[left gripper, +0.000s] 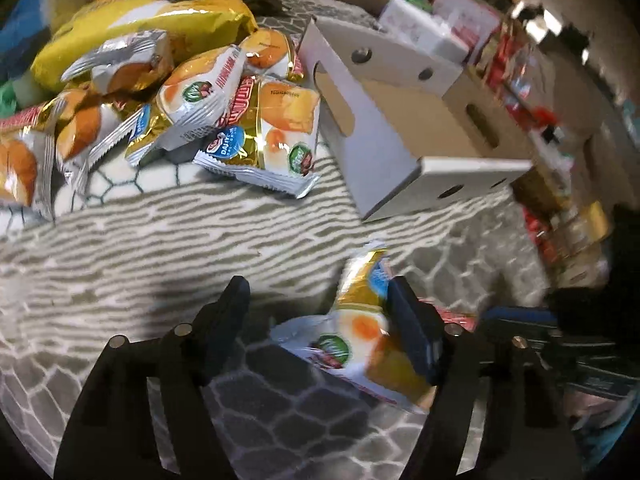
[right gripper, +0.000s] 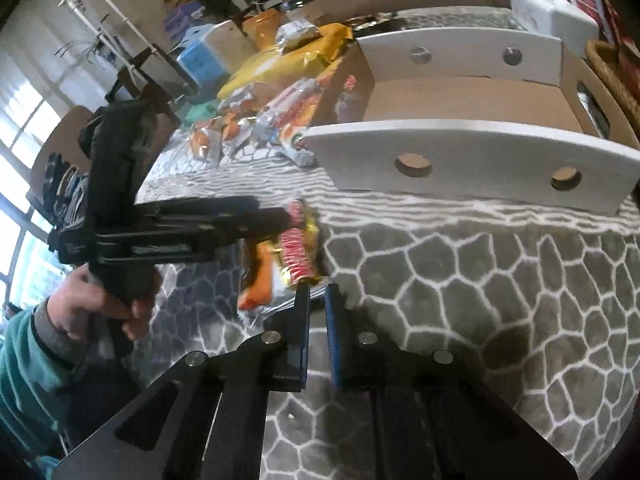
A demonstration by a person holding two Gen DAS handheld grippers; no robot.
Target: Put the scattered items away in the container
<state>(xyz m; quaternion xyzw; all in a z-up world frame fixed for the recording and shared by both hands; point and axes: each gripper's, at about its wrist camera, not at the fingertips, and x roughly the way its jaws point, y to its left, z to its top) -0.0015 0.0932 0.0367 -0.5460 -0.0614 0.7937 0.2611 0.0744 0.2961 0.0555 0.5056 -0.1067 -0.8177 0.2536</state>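
Note:
A white cardboard box [left gripper: 404, 128] with a brown inside stands open on the patterned blanket; it also shows in the right wrist view [right gripper: 472, 152]. A heap of orange, gold and white snack packets [left gripper: 224, 104] lies left of it. My left gripper [left gripper: 320, 300] is open around one snack packet [left gripper: 360, 332] that rests against its right finger on the blanket. In the right wrist view the left gripper [right gripper: 280, 216] reaches over that packet [right gripper: 292, 252]. My right gripper [right gripper: 317, 292] is nearly shut and empty, just in front of the packet.
A large yellow bag [left gripper: 152, 28] tops the heap. A white container [right gripper: 552, 12] and a wicker basket [right gripper: 612, 76] sit behind the box. Red packaged goods [left gripper: 520, 92] crowd the right side. The blanket [right gripper: 480, 280] spreads to the right.

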